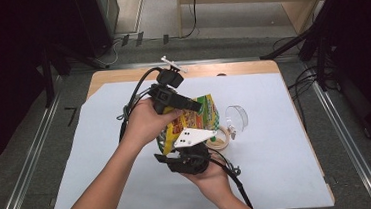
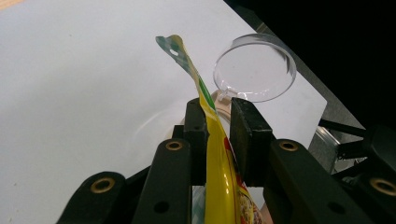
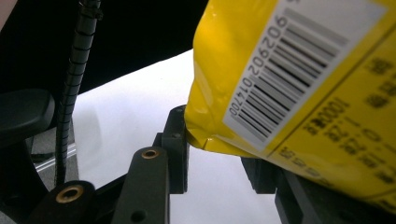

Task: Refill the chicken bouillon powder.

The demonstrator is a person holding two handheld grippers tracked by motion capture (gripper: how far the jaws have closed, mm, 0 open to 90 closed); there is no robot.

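Observation:
A yellow snack bag [image 1: 202, 115] hangs above the table between my two grippers. My left gripper [image 1: 197, 105] comes in from the left, and in the left gripper view [image 2: 218, 116] its jaws stand close on either side of the bag [image 2: 219, 186], whose top edge rises above them. My right gripper [image 1: 181, 140] reaches up from below under its grey plate. In the right gripper view [image 3: 219, 154] the bag's barcoded lower corner [image 3: 299, 93] sits between the jaws, pressed against the left pad and hiding the right one.
A clear plastic cup [image 1: 237, 116] lies on its side just right of the bag, its round mouth [image 2: 254, 67] facing the left gripper. A tape roll [image 1: 221, 139] rests beside it. A white sheet [image 1: 102, 156] covers the wooden table.

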